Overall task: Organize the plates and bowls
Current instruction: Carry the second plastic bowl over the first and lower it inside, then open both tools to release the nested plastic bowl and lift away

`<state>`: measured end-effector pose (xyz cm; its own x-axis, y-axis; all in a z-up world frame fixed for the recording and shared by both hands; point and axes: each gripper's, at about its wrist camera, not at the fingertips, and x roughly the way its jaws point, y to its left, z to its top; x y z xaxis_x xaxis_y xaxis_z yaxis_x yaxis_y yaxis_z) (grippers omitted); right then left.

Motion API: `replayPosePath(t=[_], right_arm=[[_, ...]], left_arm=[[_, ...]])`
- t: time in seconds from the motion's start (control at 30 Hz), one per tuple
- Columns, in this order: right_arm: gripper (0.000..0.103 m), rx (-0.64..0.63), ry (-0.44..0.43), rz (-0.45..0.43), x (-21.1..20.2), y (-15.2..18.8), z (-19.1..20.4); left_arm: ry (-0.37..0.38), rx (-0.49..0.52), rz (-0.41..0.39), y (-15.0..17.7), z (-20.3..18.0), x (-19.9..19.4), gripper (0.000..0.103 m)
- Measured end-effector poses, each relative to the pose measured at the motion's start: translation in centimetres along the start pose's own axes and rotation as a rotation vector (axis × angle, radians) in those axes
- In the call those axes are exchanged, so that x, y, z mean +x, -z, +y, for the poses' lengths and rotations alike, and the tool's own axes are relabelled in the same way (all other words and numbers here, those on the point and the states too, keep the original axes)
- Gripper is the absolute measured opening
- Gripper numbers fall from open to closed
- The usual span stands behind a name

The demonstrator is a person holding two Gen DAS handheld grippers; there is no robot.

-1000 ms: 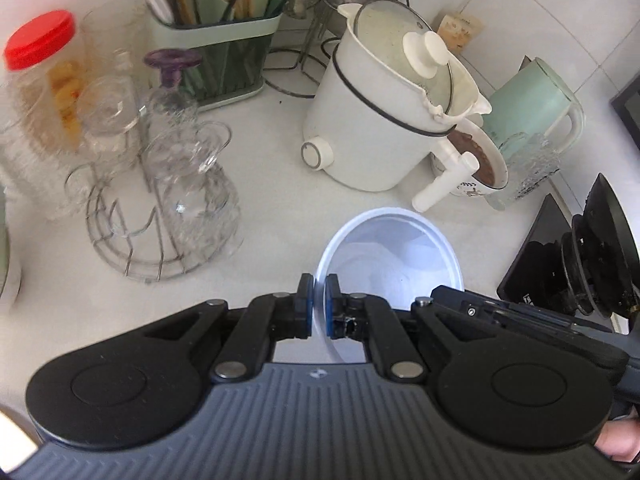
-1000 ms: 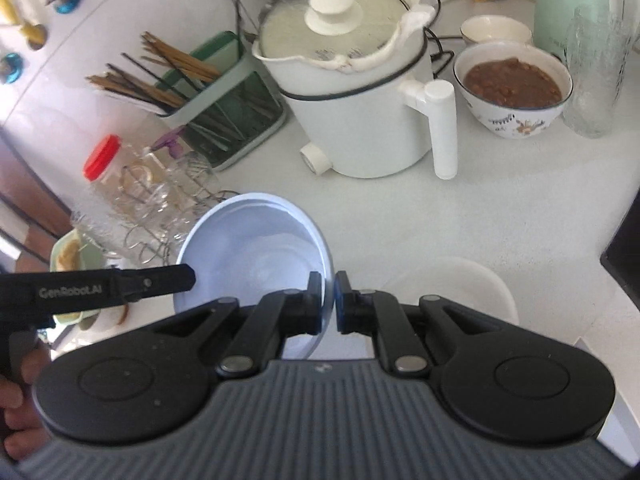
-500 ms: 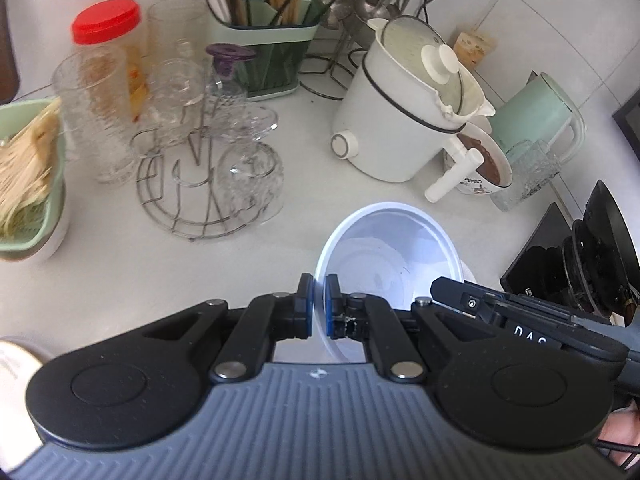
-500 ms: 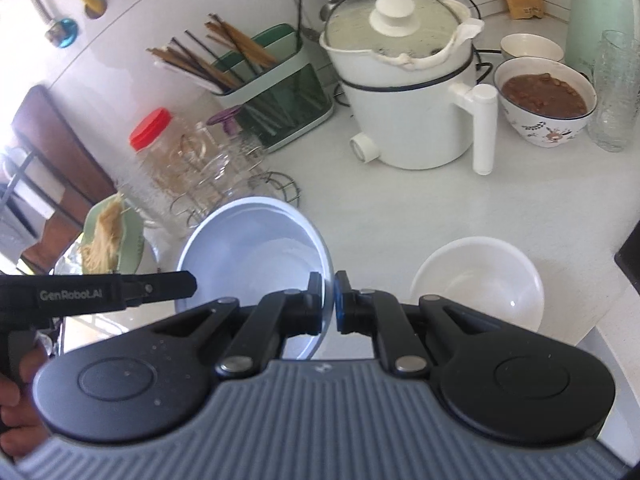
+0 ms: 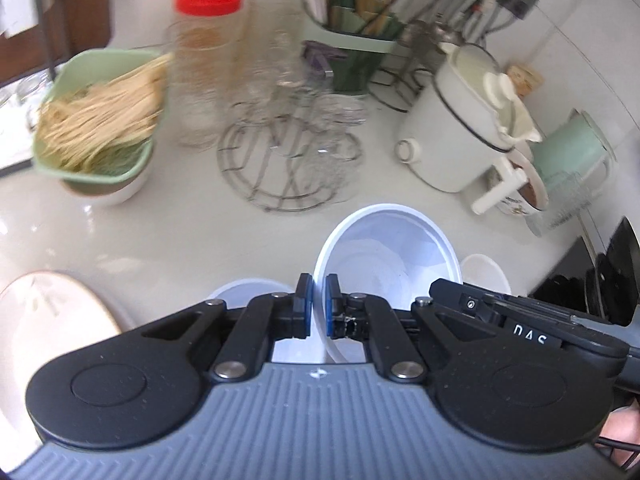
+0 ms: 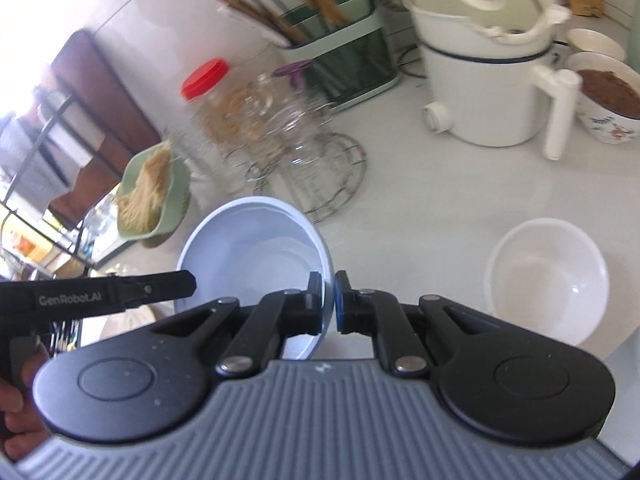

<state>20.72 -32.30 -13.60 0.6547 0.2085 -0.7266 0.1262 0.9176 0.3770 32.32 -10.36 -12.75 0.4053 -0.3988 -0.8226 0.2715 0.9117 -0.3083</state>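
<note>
Both grippers hold one pale blue bowl above the white counter. My left gripper [image 5: 316,306] is shut on its left rim; the blue bowl [image 5: 384,256] fills the middle of the left wrist view. My right gripper [image 6: 328,300] is shut on the right rim of the same blue bowl [image 6: 256,252]. A white bowl [image 6: 548,280] sits on the counter at the right and shows partly behind the blue bowl [image 5: 484,276]. Another pale bowl [image 5: 248,294] lies just under my left gripper. A pale plate [image 5: 52,308] lies at the lower left.
A wire rack of glasses [image 5: 292,152], a red-lidded jar [image 5: 204,60], a green dish of noodles [image 5: 100,120], a white pot [image 5: 460,128], a bowl of brown food [image 6: 608,96], a utensil holder [image 6: 336,56] and a green kettle [image 5: 572,148] crowd the counter's back.
Both grippers have pulled back and to the left with the blue bowl. The noodle dish, the plate and a second pale bowl have come into the left view.
</note>
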Motion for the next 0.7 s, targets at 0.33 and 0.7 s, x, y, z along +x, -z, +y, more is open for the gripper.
replayPosePath(t=[0.33, 0.7], right_arm=[[0.009, -0.097, -0.067, 0.085, 2.7, 0.4, 3.5], [0.011, -0.144, -0.047, 0.196, 6.5, 1.6, 5.0]], left_arm=[[-0.062, -0.141, -0.02, 2.3, 4.4, -1.6, 0.006], [-0.148, -0.185, 0.064, 3.4, 6.7, 1.1, 0.007]])
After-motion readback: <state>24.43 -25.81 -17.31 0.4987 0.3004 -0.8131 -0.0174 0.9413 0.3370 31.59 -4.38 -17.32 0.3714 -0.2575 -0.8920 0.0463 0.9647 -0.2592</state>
